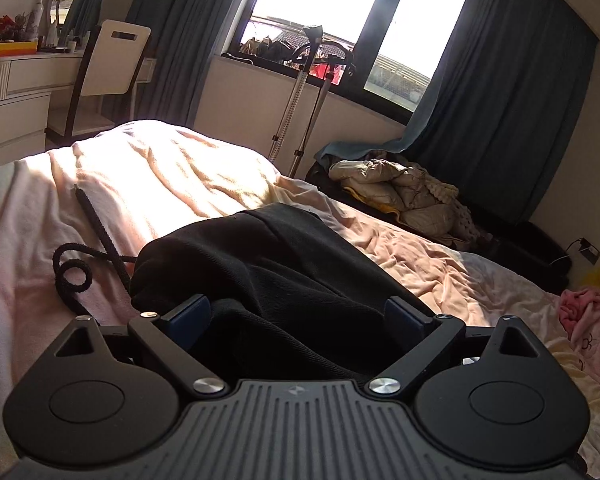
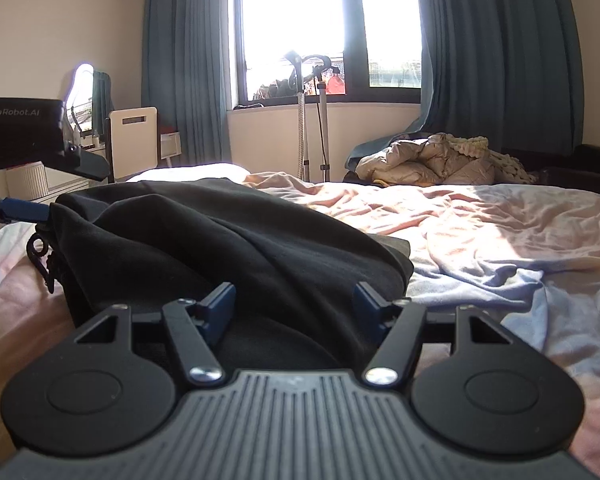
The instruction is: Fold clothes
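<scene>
From the left wrist we see our left hand-held gripper (image 1: 298, 314) with its jaws apart around the near edge of one black garment (image 1: 268, 264), which lies bunched on the bed (image 1: 172, 168) with one black drawstring (image 1: 80, 256) looped beside it. From the right wrist our right hand-held gripper (image 2: 294, 306) is likewise spread over the garment's near hem. We judge the cloth soft, limp and fairly thick, best pinched at hem corners.
</scene>
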`<state>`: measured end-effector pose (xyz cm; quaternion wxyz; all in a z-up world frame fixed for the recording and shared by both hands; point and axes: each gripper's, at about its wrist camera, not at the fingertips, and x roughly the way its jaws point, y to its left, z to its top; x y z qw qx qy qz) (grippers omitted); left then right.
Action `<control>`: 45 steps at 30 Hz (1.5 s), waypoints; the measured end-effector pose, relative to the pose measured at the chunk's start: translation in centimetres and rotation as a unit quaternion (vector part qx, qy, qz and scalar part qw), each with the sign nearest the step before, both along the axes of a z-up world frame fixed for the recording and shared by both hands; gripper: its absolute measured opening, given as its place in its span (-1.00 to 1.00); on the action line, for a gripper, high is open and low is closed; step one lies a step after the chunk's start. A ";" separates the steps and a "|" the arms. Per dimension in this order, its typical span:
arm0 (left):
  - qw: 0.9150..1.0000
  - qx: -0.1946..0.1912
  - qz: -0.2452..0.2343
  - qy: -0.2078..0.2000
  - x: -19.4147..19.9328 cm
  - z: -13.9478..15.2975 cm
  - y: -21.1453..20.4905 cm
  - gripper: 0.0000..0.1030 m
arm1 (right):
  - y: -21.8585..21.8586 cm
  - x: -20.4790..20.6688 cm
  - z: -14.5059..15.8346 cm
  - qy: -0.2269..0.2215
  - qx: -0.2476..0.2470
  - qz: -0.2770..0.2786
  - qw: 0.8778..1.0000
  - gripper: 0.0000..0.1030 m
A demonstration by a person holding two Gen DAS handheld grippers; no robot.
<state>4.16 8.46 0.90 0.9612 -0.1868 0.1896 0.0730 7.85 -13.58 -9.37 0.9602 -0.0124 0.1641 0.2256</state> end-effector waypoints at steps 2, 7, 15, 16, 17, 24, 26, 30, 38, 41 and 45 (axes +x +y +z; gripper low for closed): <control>1.000 0.002 -0.009 -0.016 0.0 0.1 -0.3 0.85 | 0.6 0.3 -0.2 -0.005 -0.011 0.001 1.000 0.28; 0.998 0.007 -0.032 -0.056 -0.1 0.3 -1.2 0.88 | 1.8 1.5 -0.7 -0.011 -0.032 -0.003 0.999 0.29; 0.988 -0.090 -0.121 -0.045 2.5 -1.6 -1.0 0.88 | 3.7 3.5 -1.1 -0.029 -0.090 -0.002 0.996 0.32; 0.985 -0.109 -0.130 -0.038 3.0 -2.0 -0.8 0.88 | 3.9 3.5 -1.1 -0.035 -0.100 -0.003 0.994 0.17; 0.982 -0.129 -0.138 -0.030 3.5 -2.4 -0.5 0.88 | 4.1 3.6 -1.1 -0.041 -0.111 -0.005 0.993 -0.25; 0.961 -0.229 -0.154 -0.001 5.8 -4.9 0.8 0.93 | 2.3 1.9 1.0 -0.093 -0.079 -0.048 0.991 -0.79; 0.957 -0.248 -0.147 0.003 6.6 -5.4 1.1 0.93 | 1.8 1.0 1.5 -0.110 -0.074 -0.060 0.989 -0.85; 0.942 -0.295 -0.160 0.013 7.8 -6.5 1.4 0.93 | 0.7 -0.1 1.6 -0.130 -0.074 -0.084 0.985 -0.88; 0.931 -0.334 -0.146 0.003 10.3 -8.1 1.7 0.98 | -0.6 0.6 1.5 -0.116 -0.052 -0.069 0.989 -0.88; 0.930 -0.344 -0.133 -0.005 11.4 -8.6 1.8 0.98 | -0.4 0.4 1.4 -0.122 -0.065 -0.069 0.988 -0.88; 0.922 -0.376 -0.085 -0.023 11.7 -9.0 3.8 0.83 | -0.4 0.3 1.2 -0.126 -0.084 -0.071 0.986 -0.87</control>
